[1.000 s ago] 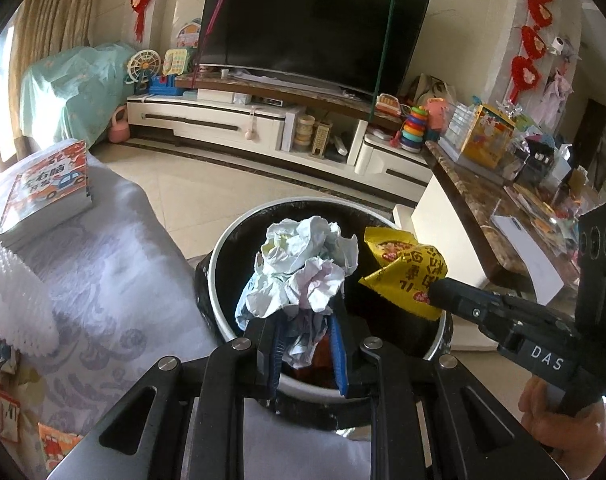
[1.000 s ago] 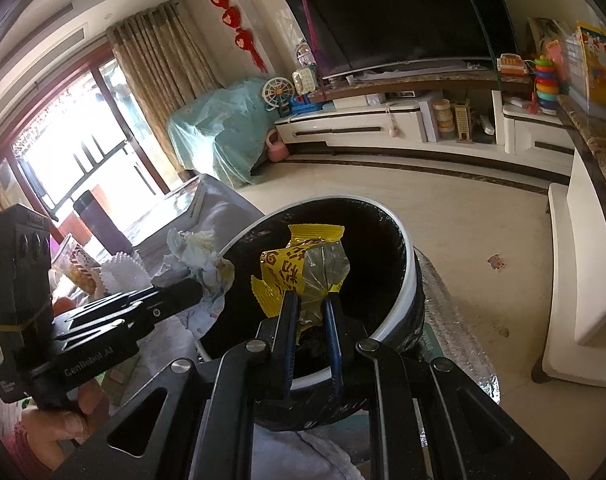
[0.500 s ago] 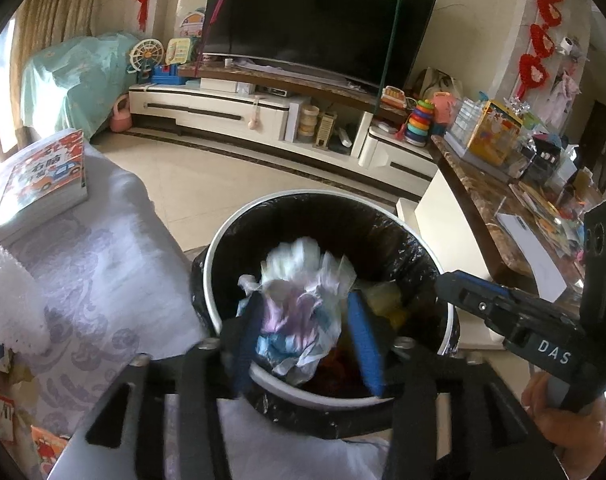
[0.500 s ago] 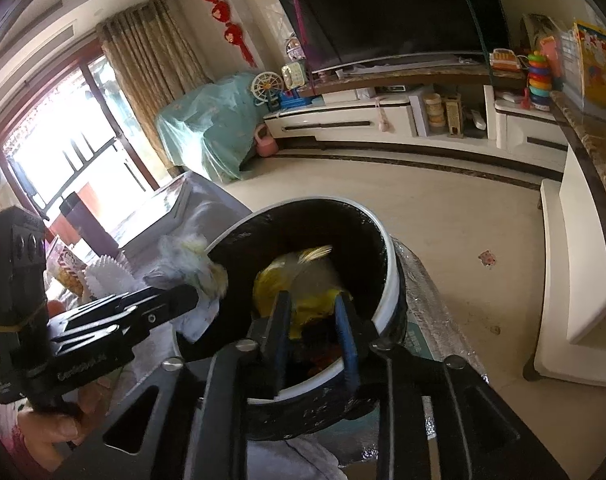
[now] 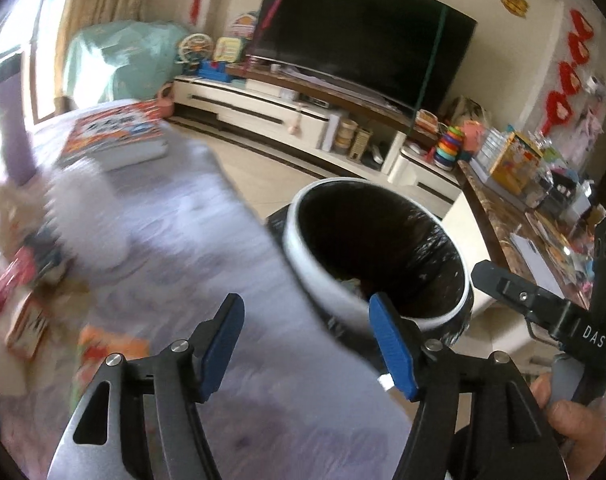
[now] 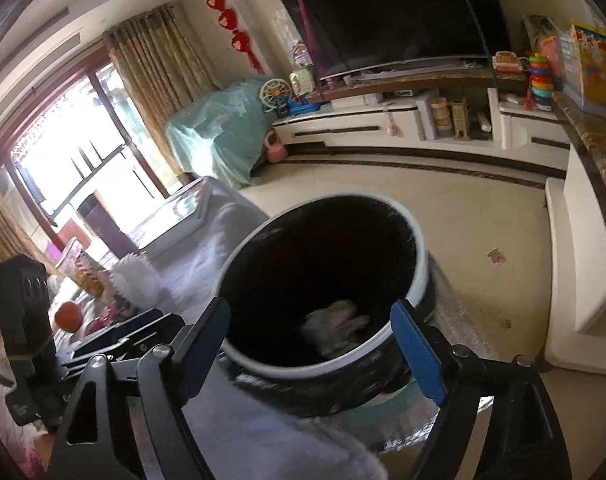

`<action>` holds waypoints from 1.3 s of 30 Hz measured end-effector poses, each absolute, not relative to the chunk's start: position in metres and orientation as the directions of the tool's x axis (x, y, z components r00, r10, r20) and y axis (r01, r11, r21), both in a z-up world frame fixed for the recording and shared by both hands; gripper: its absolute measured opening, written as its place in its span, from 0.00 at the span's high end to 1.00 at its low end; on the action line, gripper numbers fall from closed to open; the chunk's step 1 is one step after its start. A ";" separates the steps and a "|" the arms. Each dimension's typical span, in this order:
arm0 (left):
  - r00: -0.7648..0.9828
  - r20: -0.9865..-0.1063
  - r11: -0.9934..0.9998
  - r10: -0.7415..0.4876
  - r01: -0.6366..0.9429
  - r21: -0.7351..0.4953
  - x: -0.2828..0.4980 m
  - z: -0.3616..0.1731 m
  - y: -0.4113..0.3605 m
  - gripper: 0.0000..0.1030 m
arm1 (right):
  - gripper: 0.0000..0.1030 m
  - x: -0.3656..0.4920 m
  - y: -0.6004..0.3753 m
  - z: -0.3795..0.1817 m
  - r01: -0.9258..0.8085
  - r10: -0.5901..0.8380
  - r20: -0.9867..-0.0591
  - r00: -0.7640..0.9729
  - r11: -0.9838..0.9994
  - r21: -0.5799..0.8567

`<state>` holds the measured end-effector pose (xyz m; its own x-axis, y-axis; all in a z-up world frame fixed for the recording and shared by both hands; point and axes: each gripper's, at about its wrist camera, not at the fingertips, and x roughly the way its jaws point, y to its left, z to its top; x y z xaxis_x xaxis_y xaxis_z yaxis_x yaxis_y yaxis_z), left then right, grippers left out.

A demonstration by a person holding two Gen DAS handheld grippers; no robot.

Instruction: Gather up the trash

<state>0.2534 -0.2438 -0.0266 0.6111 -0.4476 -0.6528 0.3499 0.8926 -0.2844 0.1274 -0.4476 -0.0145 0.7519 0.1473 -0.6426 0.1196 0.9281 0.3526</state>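
From the left wrist camera: the left gripper (image 5: 303, 320) has its blue pads spread and still opening, with nothing between them. It hangs over the edge of a table draped in a pale lilac cloth (image 5: 207, 264), which is smeared by blur. Just past the right pad sits the bin (image 5: 323, 280), white-rimmed with a black liner, and a few scraps of trash (image 5: 353, 283) peek up low inside it. A colourful book (image 5: 119, 132) lies farther back on the cloth, with blurred packets and clutter at the left edge. At the right, the right gripper (image 5: 483, 270) reaches in toward the bin, and a hand (image 5: 575, 420) grips its handle.

Over to the right wrist camera: the right gripper (image 6: 309, 318) is wide and opening too, pads empty, straddling the near rim of the bin (image 6: 417, 280). Down in the black liner lies a pale crumpled wad of paper (image 6: 335, 324), blurred, well below the pads. The left gripper's body (image 6: 115, 336) shows at the lower left over the cloth; from here I cannot tell how its fingers stand. An orange ball (image 6: 67, 315) rests among the clutter beyond it.
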 end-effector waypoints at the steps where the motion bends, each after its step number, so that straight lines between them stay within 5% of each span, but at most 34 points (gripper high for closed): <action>1: 0.616 -0.651 0.895 -0.443 0.339 -0.288 0.248 -0.027 -0.236 0.37 | 0.18 0.126 -0.442 -0.014 0.111 0.154 -0.642 0.751 0.929 0.353; 23: 0.710 -0.650 0.950 -0.270 0.088 -0.299 0.120 -0.021 -0.072 0.37 | 0.16 0.111 -0.305 -0.031 -0.080 0.333 -0.651 0.682 0.919 0.386; 39: 0.699 -0.691 0.957 -0.182 -0.035 -0.288 0.093 -0.022 -0.020 0.37 | 0.16 0.116 -0.232 -0.056 -0.142 0.345 -0.698 0.627 0.932 0.334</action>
<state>0.0930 -0.0198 -0.0221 0.6993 -0.1824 -0.6911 -0.0347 0.9571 -0.2877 0.1163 -0.2318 -0.0556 0.6273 0.3451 -0.6981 -0.1416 0.9320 0.3335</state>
